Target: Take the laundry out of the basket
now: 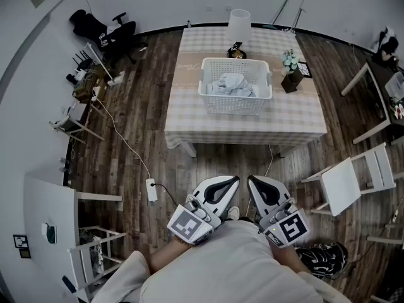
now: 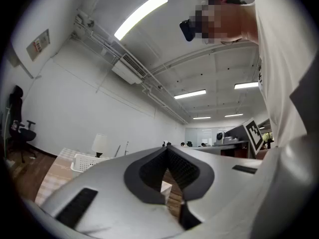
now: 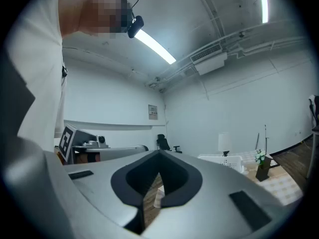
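Inside the basket (image 1: 235, 103), laundry (image 1: 232, 84) lies partly hidden by its walls.

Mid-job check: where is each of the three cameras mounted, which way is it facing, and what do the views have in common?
Head view: on the person's head, looking steeply down at the table with the basket of laundry; left gripper, right gripper and shirt show below.
Left gripper view: on the left gripper, level along its shut jaws; basket at left, shirt at right.
Right gripper view: likewise along its shut jaws; shirt at left.
Shared: all three show the basket.
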Tool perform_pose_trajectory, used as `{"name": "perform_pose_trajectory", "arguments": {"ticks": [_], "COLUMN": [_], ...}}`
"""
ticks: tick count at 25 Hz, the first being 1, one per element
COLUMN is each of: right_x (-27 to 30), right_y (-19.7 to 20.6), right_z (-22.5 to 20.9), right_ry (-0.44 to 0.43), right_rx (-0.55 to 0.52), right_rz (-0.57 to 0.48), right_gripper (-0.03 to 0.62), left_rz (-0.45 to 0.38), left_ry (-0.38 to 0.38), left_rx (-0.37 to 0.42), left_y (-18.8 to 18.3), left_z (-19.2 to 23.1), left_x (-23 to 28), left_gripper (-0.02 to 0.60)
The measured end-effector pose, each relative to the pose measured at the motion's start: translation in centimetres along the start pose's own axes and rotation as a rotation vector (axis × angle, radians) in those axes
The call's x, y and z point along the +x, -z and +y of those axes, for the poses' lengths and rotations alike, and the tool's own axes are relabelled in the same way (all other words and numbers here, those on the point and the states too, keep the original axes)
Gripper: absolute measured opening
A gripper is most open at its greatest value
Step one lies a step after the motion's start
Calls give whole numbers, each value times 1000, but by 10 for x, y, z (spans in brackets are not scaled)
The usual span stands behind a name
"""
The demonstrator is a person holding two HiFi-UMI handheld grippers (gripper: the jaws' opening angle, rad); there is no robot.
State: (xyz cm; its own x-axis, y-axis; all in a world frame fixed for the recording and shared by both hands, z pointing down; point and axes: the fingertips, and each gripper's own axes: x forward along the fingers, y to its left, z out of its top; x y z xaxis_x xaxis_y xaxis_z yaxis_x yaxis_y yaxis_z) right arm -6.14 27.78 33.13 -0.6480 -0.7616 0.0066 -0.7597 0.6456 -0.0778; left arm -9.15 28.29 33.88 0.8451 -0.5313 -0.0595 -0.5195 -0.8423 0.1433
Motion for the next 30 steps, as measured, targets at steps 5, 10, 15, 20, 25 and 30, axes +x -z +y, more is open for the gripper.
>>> {"name": "perform_pose_trajectory", "arguments": {"ticks": [5,10,15,20,25,30], "right_x": [2,0,-9,-33,-51,-52], "right_y": [-1,-2,3,5,12,22], "right_z": [-5,-9,-22,-39,-58,-70], "right_ry": [2,4,15,26,41,32], "right_rx": [5,13,32,32,35,80], "right_rz": [-3,-3,-4,1,15,15], "right_gripper": [-8,-6,-3,-3,-3,-3], "left_rz": [-10,-5,10,-15,13,75], "left_ry": [7,13,5,-13,-10,-7], "left_rx": [5,3,8,14,0,-29], "left_y": [-3,-4,4,12,26,36], "left_z": [2,0,-3,-13,-28,-33], "left_x": [5,10,19,34,53,68], "left_gripper": [17,17,18,18,18,18]}}
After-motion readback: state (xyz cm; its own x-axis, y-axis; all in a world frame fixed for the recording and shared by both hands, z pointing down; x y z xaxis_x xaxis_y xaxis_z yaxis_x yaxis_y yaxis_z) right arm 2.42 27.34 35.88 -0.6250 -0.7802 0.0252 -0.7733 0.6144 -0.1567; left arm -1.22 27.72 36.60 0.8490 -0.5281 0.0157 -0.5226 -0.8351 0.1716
